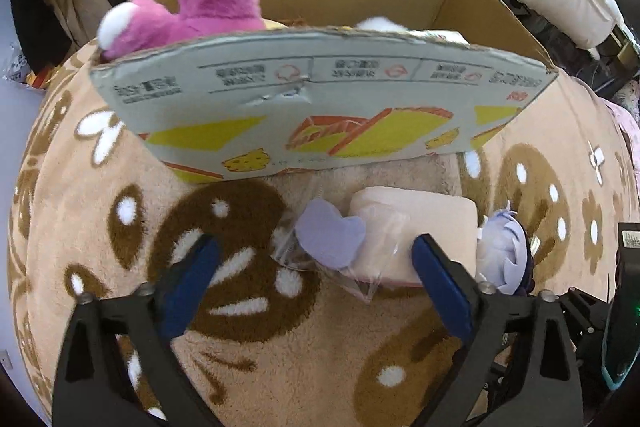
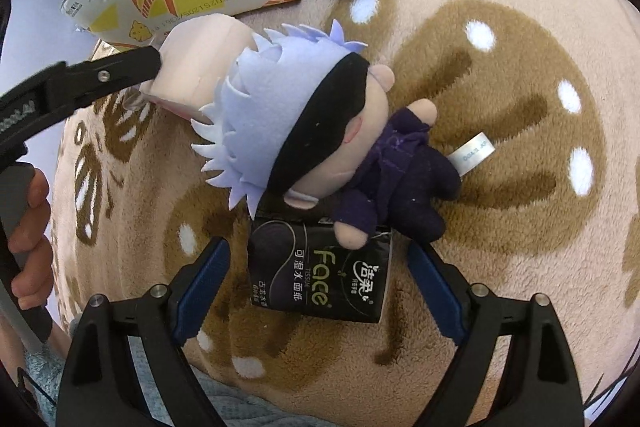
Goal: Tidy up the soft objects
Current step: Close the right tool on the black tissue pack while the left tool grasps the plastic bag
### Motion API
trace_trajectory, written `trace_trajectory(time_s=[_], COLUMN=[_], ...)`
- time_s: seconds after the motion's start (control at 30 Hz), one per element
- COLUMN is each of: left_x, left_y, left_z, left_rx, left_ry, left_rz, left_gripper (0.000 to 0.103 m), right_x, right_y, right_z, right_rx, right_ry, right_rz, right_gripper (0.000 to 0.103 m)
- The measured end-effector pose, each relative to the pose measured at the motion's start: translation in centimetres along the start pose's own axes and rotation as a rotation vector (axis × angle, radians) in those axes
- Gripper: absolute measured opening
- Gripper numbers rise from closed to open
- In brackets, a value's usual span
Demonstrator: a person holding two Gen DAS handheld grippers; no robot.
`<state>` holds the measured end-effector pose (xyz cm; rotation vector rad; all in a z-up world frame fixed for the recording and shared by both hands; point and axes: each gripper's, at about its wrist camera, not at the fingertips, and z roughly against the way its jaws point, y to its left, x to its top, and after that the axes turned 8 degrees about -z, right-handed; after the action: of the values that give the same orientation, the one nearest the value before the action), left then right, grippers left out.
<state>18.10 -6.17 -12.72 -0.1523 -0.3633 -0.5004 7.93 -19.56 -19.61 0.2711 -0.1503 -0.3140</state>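
hovering | right claw (image 2: pixel 318 285) spread wide | tissue pack (image 2: pixel 320 267) between fingers, untouched

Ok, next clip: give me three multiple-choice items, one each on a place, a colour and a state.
1. Where is the pink plush?
A. on the blanket
B. in the cardboard box
C. in the left gripper

2. What colour is the tissue pack?
A. black
B. white
C. yellow

3. How is the right gripper?
A. shut on the doll
B. shut, empty
C. open

Answers: 1 B, it sticks up over the box wall. 2 A, a black wrapper with light lettering. 3 C, both pads stand clear of the pack between them.
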Motion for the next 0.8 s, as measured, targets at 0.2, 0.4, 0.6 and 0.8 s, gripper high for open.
trace_trajectory(time_s=[0.2,0.4,0.6,0.8], left_x=[-0.1,-0.2,-0.4,-0.1], left_y=[-0.7,-0.5,0.5,0.9], left_z=[-0.4,-0.1,0.4,0.6], left_rx=[-0.051,-0.077,-0.112,-0.081], left_ry=[0.015,0.015,0.017,0.015], left_rz=[0.001,0.024,0.054,0.037], left_gripper=[0.053,0.048,0.049,0.056], right_x=[0.1,0.1,0.1,0.2], right_y=[-0.1,-0.1,0.0,-0.6], right_z=[0.0,0.0,0.0,0.1], right_rx=[0.006,0.011,0.012,0.048], right_ry=[0.005,0.005,0.005,0.009], right_rz=[-0.002,-0.006,-0.005,-0.024], right_gripper=[0.095,0.095,0.095,0.095])
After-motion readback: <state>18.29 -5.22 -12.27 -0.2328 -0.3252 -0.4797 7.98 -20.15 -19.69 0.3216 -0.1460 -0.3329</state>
